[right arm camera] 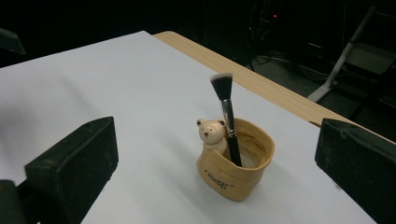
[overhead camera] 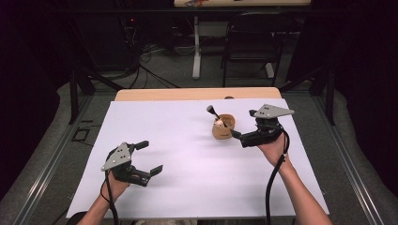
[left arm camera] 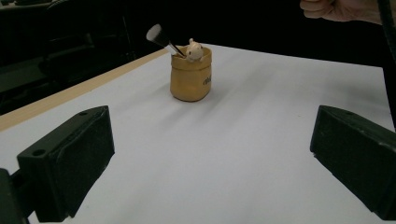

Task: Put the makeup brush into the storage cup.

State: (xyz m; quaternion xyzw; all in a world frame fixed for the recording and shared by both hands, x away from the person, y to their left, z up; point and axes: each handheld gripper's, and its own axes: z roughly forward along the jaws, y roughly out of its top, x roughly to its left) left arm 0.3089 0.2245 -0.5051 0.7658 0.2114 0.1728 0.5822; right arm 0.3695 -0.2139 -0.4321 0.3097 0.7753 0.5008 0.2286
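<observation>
1. A tan pot [overhead camera: 223, 127] with a little bear figure [right arm camera: 211, 132] on its rim stands on the white sheet [overhead camera: 187, 154] that covers the table, toward the far right.
2. A makeup brush [right arm camera: 226, 114] stands in the pot, bristles up, leaning against the rim beside the bear.
3. The right gripper [overhead camera: 239, 136] sits just beside the pot, on its right; its jaws are spread wide with nothing between the pads, and the pot stands apart, ahead of them.
4. The left gripper [overhead camera: 151, 157] rests near the front left of the sheet, well apart from the pot, jaws wide apart and empty.
</observation>
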